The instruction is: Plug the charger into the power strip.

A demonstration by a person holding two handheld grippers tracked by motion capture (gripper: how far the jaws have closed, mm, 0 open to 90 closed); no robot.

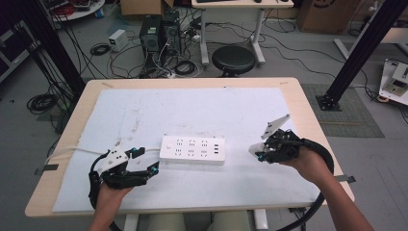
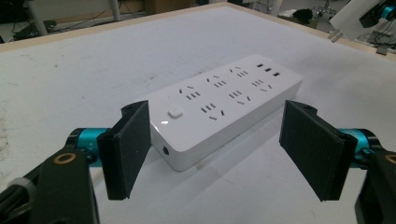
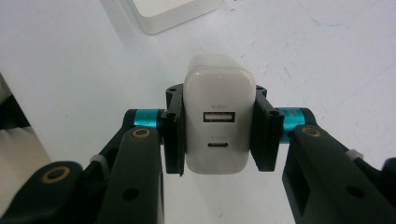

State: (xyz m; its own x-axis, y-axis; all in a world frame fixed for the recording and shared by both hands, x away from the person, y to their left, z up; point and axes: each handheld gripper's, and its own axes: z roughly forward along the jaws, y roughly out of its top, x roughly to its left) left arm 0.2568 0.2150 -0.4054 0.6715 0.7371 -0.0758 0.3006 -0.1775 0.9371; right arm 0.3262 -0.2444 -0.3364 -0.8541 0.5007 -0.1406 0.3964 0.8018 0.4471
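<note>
1. The white rectangular plastic power strip [image 1: 193, 149] lies mid-table [image 1: 298, 103], long axis running left to right.
2. The right gripper [image 1: 260, 153], just off the strip's right end, is clamped on a white plastic USB charger block [image 3: 215, 122].
3. The left gripper [image 2: 215, 144], nearer the strip's switch end, gapes wide and empty.
4. Judgement: the charger must travel leftward to the sockets.

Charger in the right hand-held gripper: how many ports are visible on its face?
2. On the charger, the rectangular USB port sits upper, the small oval port just below. Other faces are hidden.
</note>
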